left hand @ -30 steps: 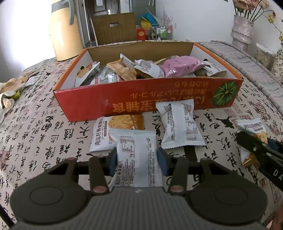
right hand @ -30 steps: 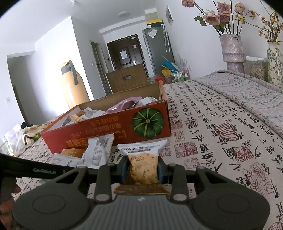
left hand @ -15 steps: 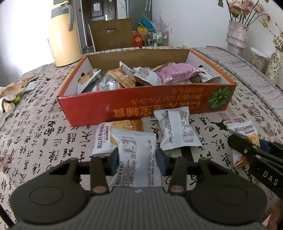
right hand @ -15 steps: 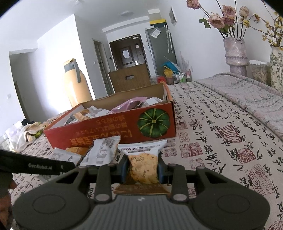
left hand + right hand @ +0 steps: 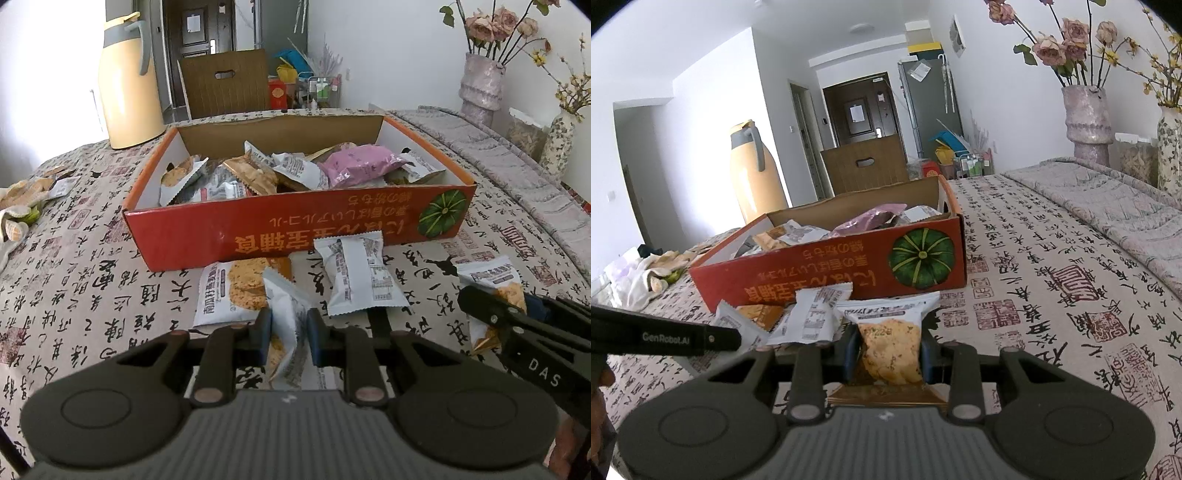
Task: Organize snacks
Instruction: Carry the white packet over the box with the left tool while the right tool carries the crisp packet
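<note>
Snack packets lie on a table covered with a calligraphy-print cloth [image 5: 74, 266], in front of an open red cardboard box [image 5: 258, 229] that is already heaped with more packets, a pink one [image 5: 354, 164] among them. The left gripper [image 5: 290, 334] has just closed its jaws on a white packet [image 5: 286, 314], which is now squeezed and buckled between the blue pads. Just ahead of it, a cracker packet [image 5: 229, 291] lies flat against the box's front wall, and another white packet [image 5: 360, 275] lies beside that one, face down with its label up. The right gripper [image 5: 886, 354] is clamped on a clear-fronted cracker packet [image 5: 888, 343], held with its white top edge toward the box. In the right wrist view the box's near corner carries a green pumpkin picture [image 5: 921, 256]. A yellow thermos jug [image 5: 127, 85] stands on the table beyond the box, and two vases of dried flowers [image 5: 1086, 118] stand at the far right. A pile of opened wrappers [image 5: 22, 199] sits at the table's left edge.
</note>
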Tool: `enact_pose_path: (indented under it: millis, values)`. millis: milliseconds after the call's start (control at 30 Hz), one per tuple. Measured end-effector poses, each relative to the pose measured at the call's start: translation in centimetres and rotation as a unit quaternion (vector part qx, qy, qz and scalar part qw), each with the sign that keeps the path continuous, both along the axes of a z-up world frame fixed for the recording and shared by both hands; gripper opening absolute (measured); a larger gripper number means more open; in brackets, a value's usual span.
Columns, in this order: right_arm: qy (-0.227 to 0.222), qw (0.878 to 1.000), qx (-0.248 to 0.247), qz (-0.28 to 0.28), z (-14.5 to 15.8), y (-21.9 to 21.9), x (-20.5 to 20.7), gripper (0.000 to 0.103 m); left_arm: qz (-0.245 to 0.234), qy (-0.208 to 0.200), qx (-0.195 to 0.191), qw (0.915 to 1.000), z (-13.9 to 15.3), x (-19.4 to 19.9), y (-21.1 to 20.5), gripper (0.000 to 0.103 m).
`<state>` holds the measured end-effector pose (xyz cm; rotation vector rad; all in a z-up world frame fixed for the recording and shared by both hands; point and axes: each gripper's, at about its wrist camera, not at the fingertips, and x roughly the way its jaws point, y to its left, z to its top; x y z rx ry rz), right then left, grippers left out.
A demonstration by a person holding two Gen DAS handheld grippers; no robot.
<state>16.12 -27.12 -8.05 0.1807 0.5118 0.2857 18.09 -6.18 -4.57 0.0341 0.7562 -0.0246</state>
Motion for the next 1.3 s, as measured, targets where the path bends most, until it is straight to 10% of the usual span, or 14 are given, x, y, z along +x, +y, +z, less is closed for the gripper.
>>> enact_pose_path:
  millis: [1300]
  values:
    - [-0.079,0.997,-0.022,0.007,5.9,3.9,5.3,0.032,-0.012,-0.133,-0.012,0.9910,8.0,3.0,0.3,0.015]
